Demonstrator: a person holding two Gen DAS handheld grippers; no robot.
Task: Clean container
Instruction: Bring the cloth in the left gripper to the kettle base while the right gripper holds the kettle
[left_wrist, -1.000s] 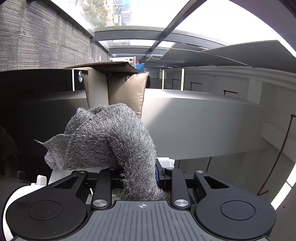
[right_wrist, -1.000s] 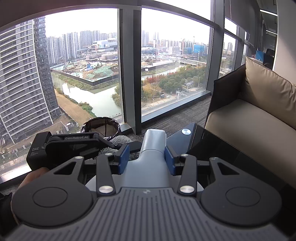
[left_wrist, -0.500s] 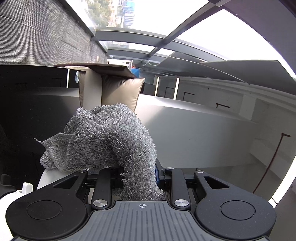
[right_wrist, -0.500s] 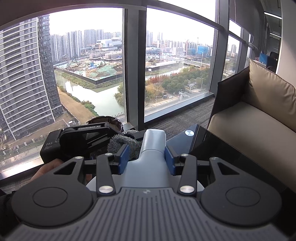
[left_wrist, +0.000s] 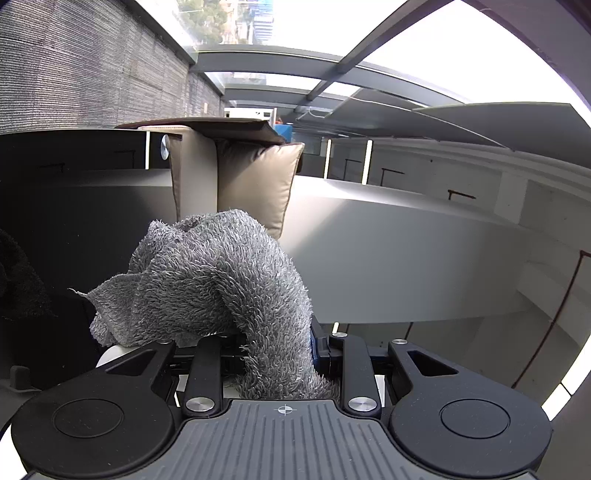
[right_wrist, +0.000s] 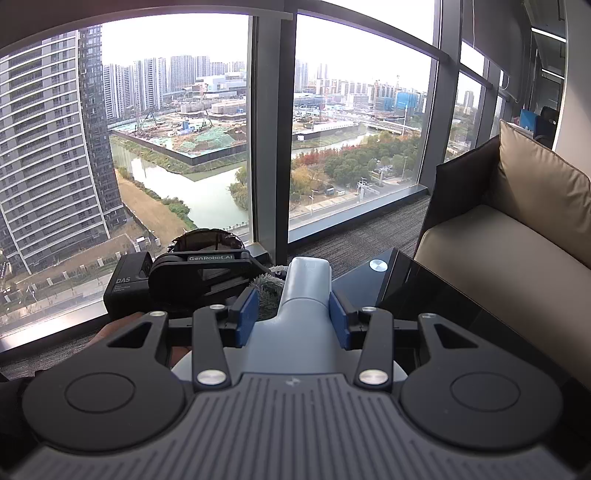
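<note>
Container work comes first in the left wrist view, where the left gripper (left_wrist: 273, 354) has its jaws clenched on a shaggy grey microfibre cloth (left_wrist: 214, 284) that bunches up and flops over a white rounded object (left_wrist: 114, 352) at the lower left, probably part of the container, though too little shows to be sure. The cloth hides the contact, so a wipe could miss its mark, and a loose fold could slip out under a hard rub. A tan leather cushion (left_wrist: 255, 188) stands beyond. In the right wrist view, the right gripper (right_wrist: 291, 317) grasps the smooth pale grey-blue plastic container (right_wrist: 306, 291) by its narrow upright part, held in the air near the corner of a black glass side table (right_wrist: 424, 291). The left gripper's black body (right_wrist: 199, 273) sits just beside it, so the two could knock together; a twist might turn the slick plastic between the blue pads (right_wrist: 246, 314). A beige sofa (right_wrist: 498, 251) crowds the right.
</note>
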